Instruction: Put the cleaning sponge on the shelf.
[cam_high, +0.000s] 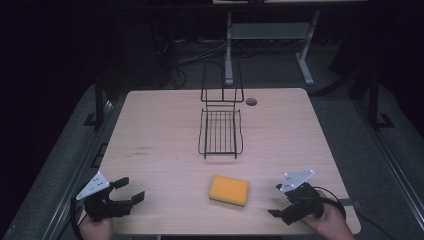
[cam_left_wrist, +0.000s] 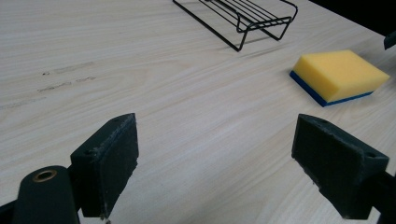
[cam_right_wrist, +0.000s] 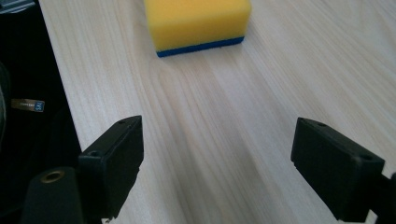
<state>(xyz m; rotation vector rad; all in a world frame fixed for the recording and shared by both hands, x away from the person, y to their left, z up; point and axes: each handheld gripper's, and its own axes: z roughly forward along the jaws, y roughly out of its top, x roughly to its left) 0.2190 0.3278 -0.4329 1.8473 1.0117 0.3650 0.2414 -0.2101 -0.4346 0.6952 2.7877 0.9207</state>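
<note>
A yellow sponge (cam_high: 229, 190) with a blue underside lies flat near the front middle of the table (cam_high: 160, 130). It also appears at the right of the left gripper view as the sponge (cam_left_wrist: 338, 74), and straight ahead in the right gripper view as the sponge (cam_right_wrist: 198, 21). A black wire rack (cam_high: 220, 131) stands behind it at the table's centre, also seen as the rack (cam_left_wrist: 247, 18). My left gripper (cam_high: 131, 190) rests at the front left, open and empty. My right gripper (cam_high: 276, 201) sits at the front right, open and empty, aimed toward the sponge.
A round cable hole (cam_high: 251, 101) sits in the tabletop behind the rack. Beyond the table stand a desk frame (cam_high: 270, 35) and floor cables. The table's front edge (cam_right_wrist: 56, 93) runs close to the right gripper's left jaw.
</note>
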